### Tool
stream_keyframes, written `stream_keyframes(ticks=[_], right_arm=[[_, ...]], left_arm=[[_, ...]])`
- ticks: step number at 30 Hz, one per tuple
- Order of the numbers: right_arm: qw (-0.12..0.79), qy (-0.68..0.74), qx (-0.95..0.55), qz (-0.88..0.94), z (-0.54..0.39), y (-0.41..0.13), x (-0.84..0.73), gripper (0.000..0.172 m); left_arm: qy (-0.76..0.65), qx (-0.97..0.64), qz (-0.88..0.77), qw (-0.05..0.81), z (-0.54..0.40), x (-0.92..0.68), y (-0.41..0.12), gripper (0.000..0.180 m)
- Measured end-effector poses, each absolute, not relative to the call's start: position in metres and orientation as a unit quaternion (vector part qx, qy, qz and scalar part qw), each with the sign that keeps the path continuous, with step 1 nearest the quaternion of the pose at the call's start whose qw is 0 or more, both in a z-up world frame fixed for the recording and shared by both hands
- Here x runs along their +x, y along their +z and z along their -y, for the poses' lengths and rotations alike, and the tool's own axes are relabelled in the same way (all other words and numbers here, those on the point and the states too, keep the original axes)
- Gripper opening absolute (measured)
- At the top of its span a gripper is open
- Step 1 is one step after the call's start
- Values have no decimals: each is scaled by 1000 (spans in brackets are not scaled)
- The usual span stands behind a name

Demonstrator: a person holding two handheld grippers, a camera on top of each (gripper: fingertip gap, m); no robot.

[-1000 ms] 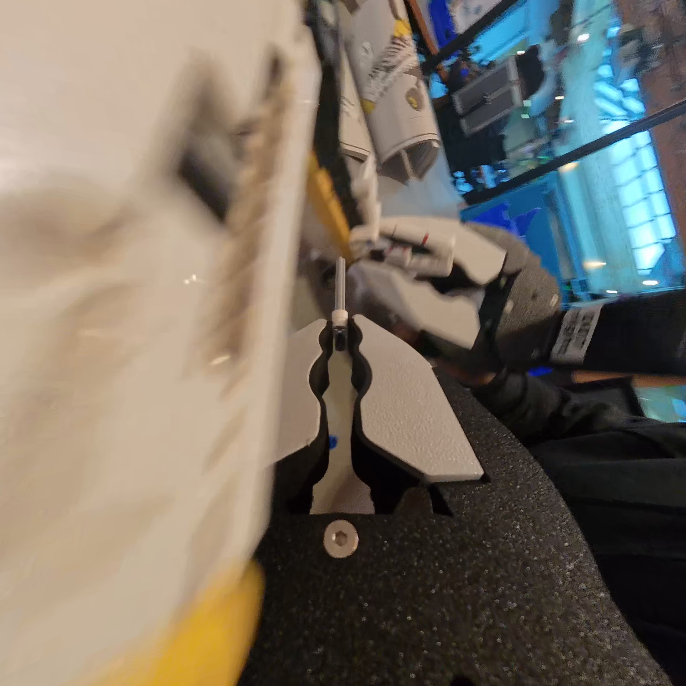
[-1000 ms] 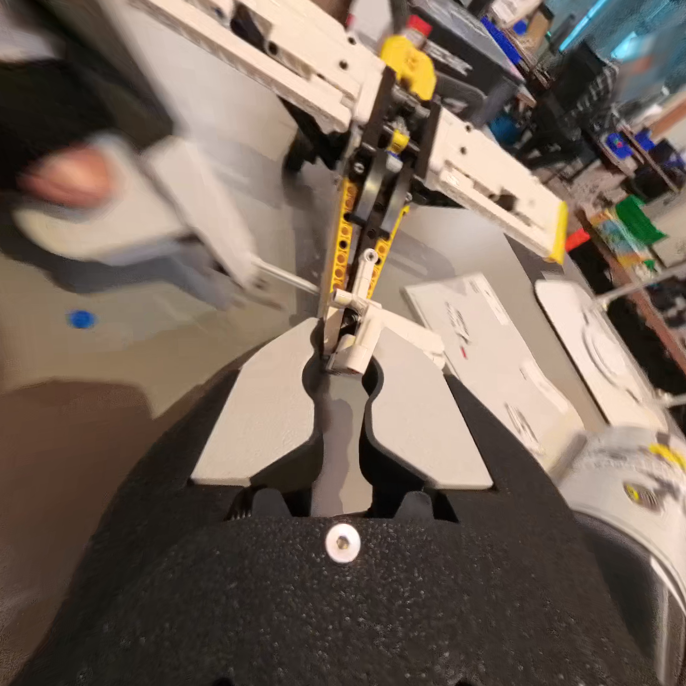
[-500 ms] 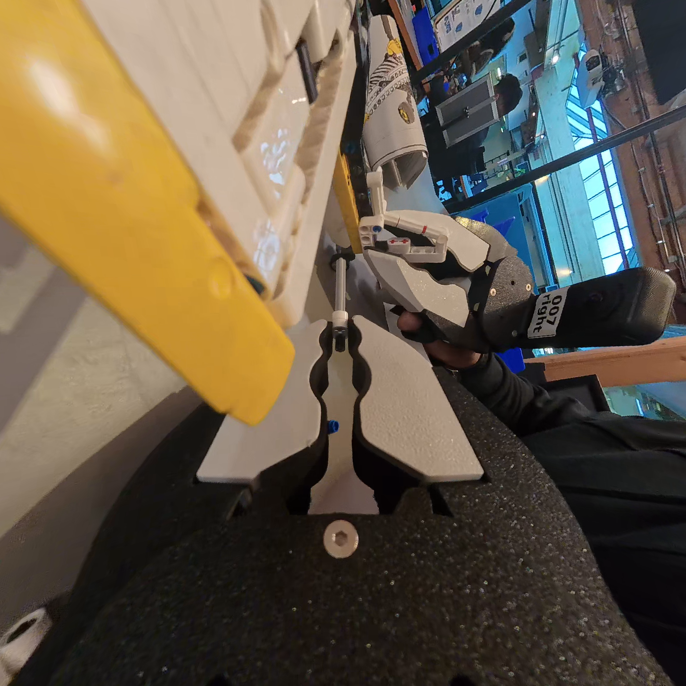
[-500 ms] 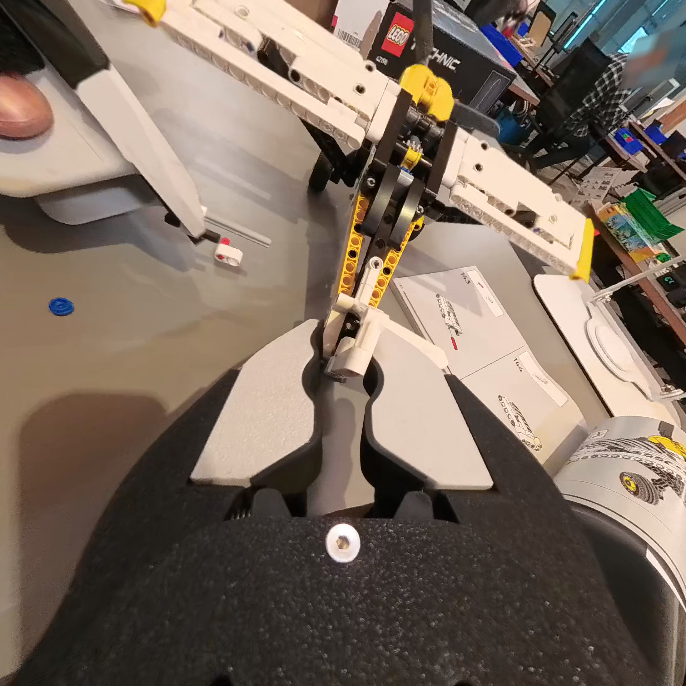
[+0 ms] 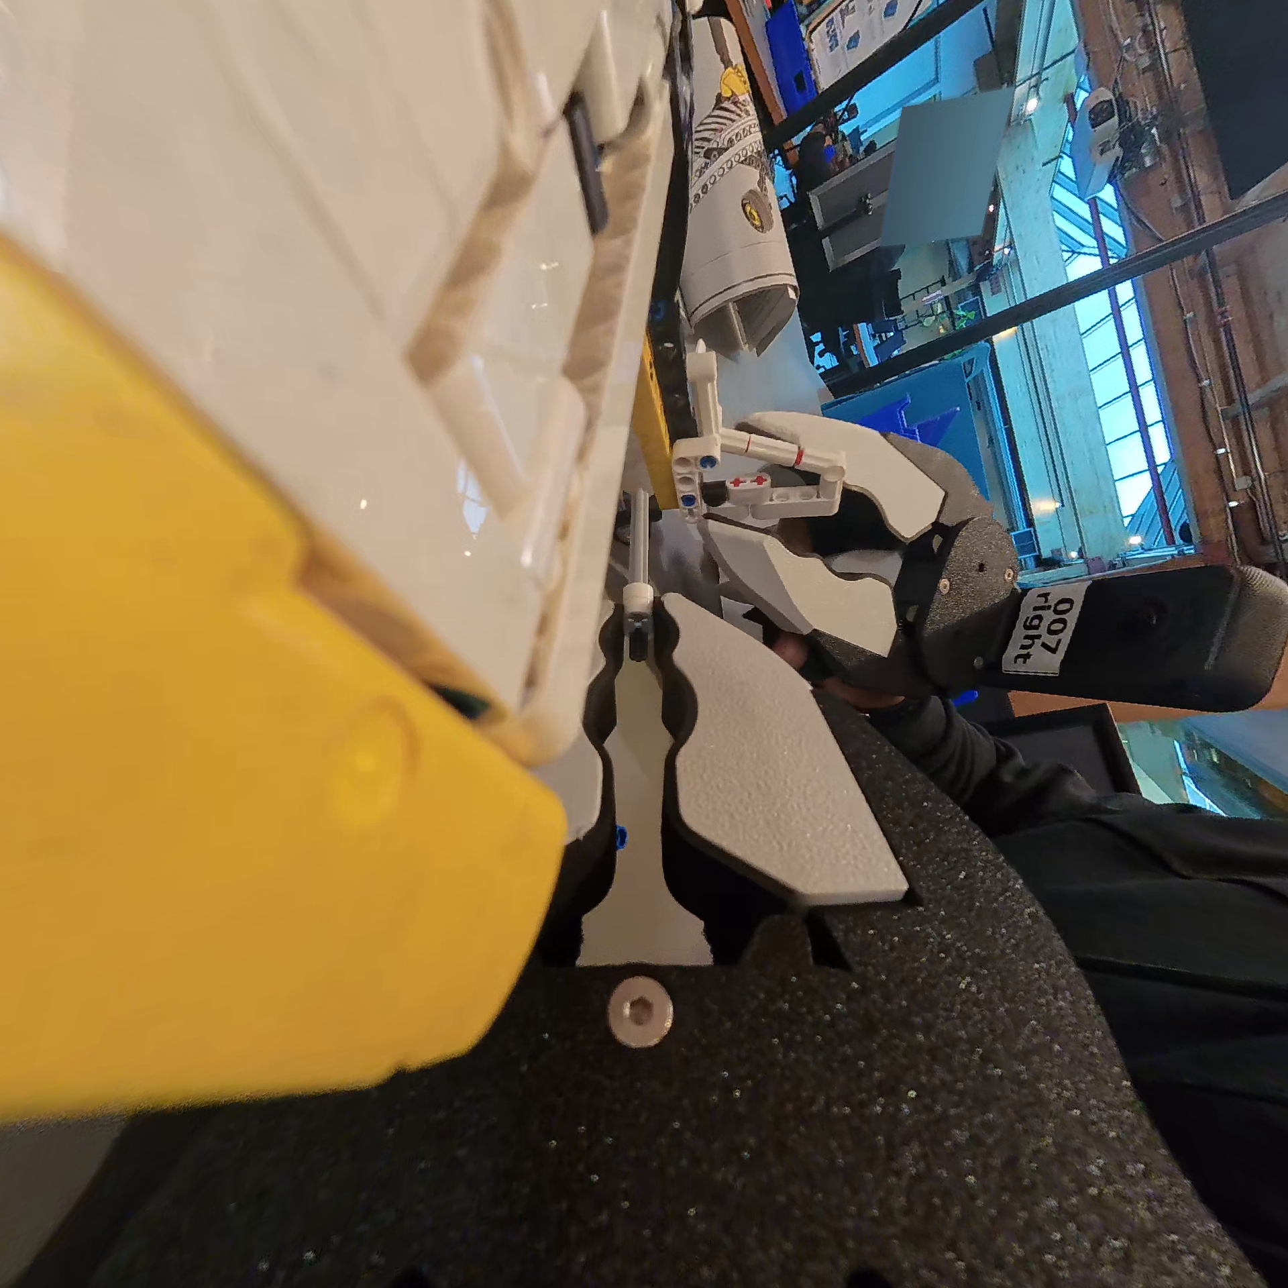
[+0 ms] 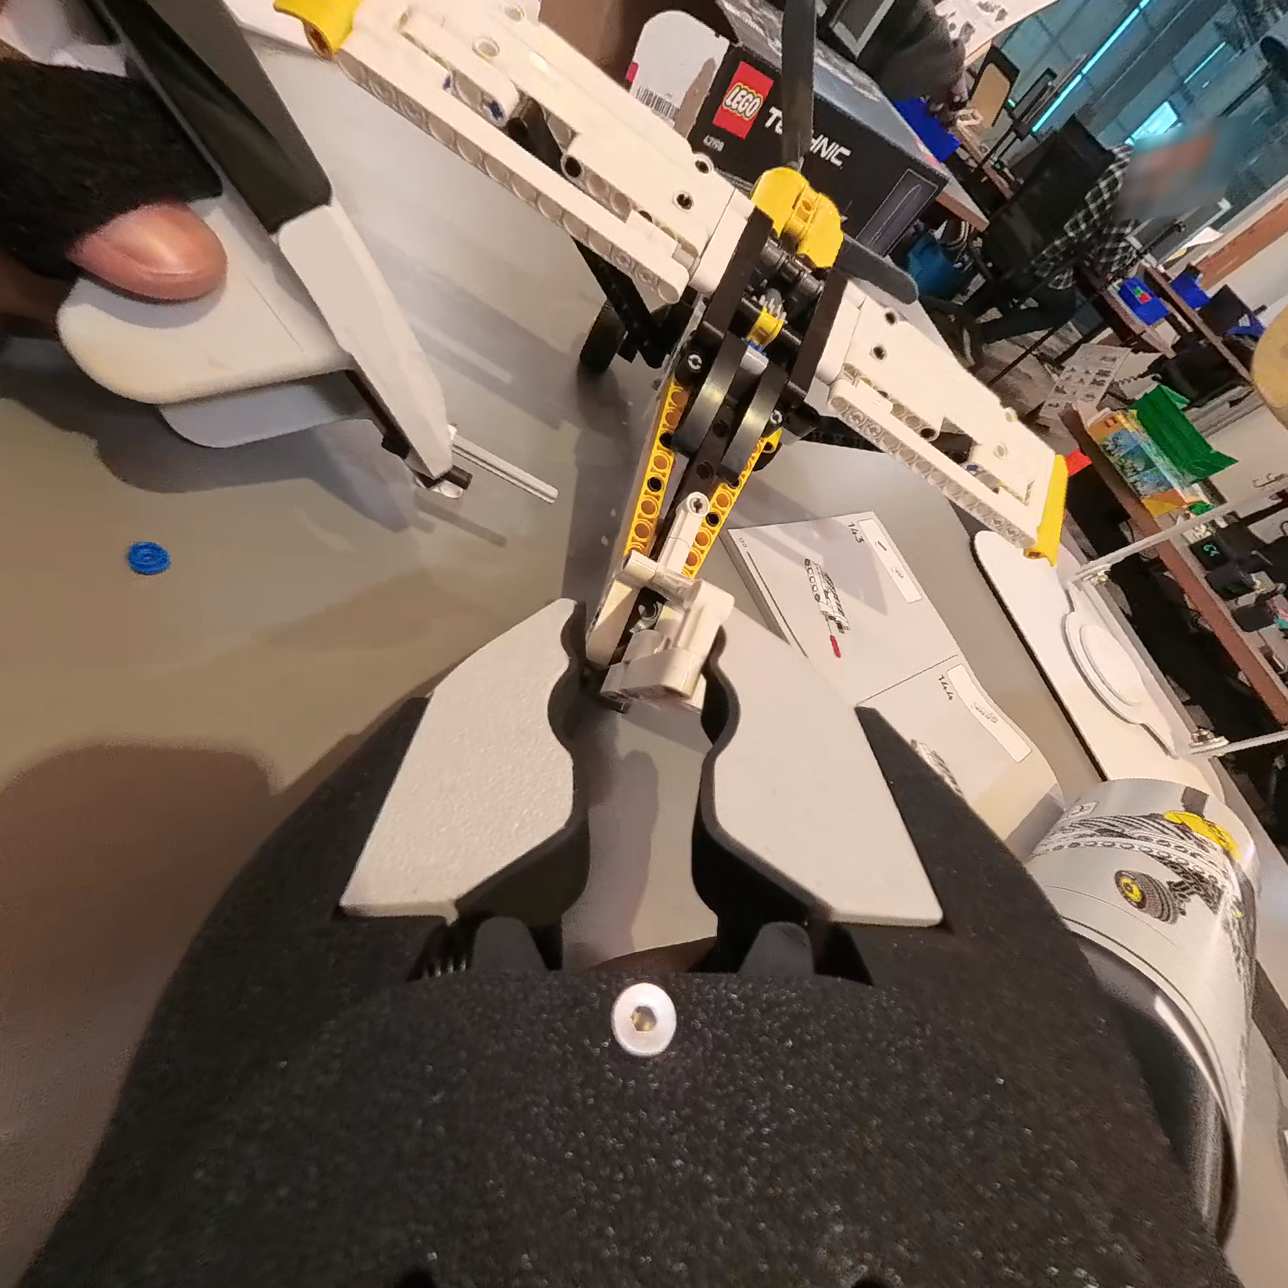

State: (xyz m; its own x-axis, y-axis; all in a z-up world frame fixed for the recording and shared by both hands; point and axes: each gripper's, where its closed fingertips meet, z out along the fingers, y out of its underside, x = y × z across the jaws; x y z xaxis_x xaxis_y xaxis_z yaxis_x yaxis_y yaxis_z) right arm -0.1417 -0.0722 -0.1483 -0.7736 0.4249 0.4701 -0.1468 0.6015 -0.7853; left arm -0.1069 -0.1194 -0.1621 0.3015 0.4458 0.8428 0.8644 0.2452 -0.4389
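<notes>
- Since a moment ago, the right tongs (image 6: 645, 669) have spread wider around the white end piece (image 6: 662, 672) of the toy plane (image 6: 739, 362); before, they squeezed it tight.
- Left tongs (image 5: 638, 627) have stayed pinched on the thin grey rod (image 5: 640, 537) the whole time, and the plane's wing (image 5: 348, 279) has slid closer across them.
- Right tongs now: the white end piece sits between the two tips. It looks loose on the left side, with a dark gap by the left tip. On the right side it is very near the tip, and I cannot tell for sure if they touch.
- Just past the right tips, the plane's yellow and black tail beams (image 6: 669, 474) climb up to the white wings, which have a yellow cap (image 6: 1045, 516) at the end.
- Left tongs now: closed on the dark end of the rod, with a small white collar (image 5: 638, 596) right at the tips. The rod points straight out ahead.
- Left of the left tongs, the white wing with its big yellow tip (image 5: 209, 767) covers one finger.
- Off to the right of the right tongs, paper sheets (image 6: 871, 606) lie on the grey worktop (image 6: 279, 662), beside a rolled paper (image 6: 1150, 899).
- Far to its left lies a small blue round piece (image 6: 148, 557).
</notes>
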Motion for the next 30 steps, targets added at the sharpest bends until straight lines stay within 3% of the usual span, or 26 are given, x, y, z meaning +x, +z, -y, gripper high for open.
stream_keyframes(ticks=[16, 30], right_arm=[[353, 423, -54, 833, 62, -139, -134, 33], [304, 418, -54, 854, 44, -150, -147, 42]], left_arm=[[-172, -604, 536, 564, 105, -106, -157, 8], [-172, -613, 529, 561, 93, -111, -158, 8]])
